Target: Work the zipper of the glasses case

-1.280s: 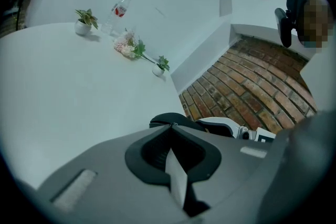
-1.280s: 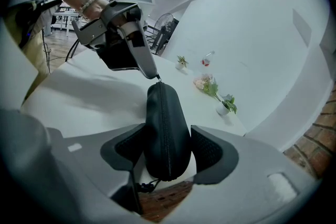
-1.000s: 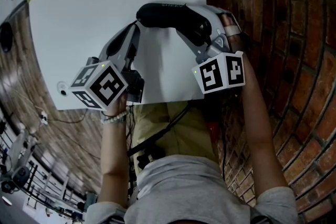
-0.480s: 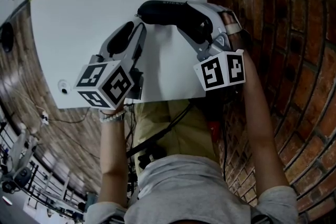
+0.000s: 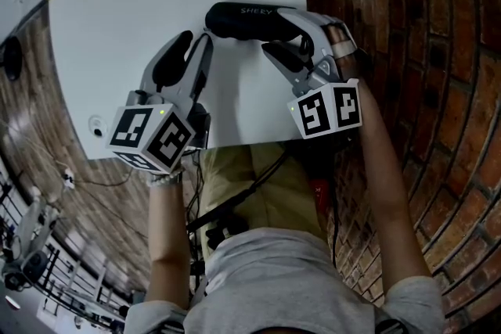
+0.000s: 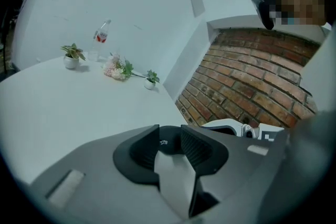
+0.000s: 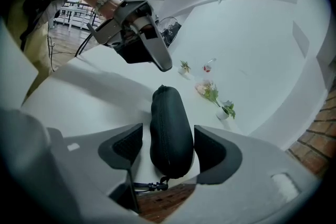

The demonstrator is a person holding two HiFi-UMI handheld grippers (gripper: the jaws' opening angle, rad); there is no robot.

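The black glasses case (image 5: 249,19) lies on the white table (image 5: 141,4) near its right edge. My right gripper (image 5: 301,43) straddles the case's right end. In the right gripper view the case (image 7: 170,134) sits between the pads (image 7: 125,147) with a thin gap at the left one; these jaws have just been opening. A zipper pull cord (image 7: 149,185) hangs at the case's near end. My left gripper (image 5: 192,51) hovers just off the case's left end, its jaws just opened. Nothing sits between its pads (image 6: 197,147).
Small potted plants (image 6: 71,55), a flower bunch (image 6: 118,68) and a bottle (image 6: 101,36) stand at the table's far side. A brick wall (image 5: 407,51) runs close beside the table's right edge. The table's near edge (image 5: 235,145) is just below both grippers.
The left gripper was shut at the case's left end; it has opened, lifted off a little and rolled. The right gripper has stayed around the case's right end.
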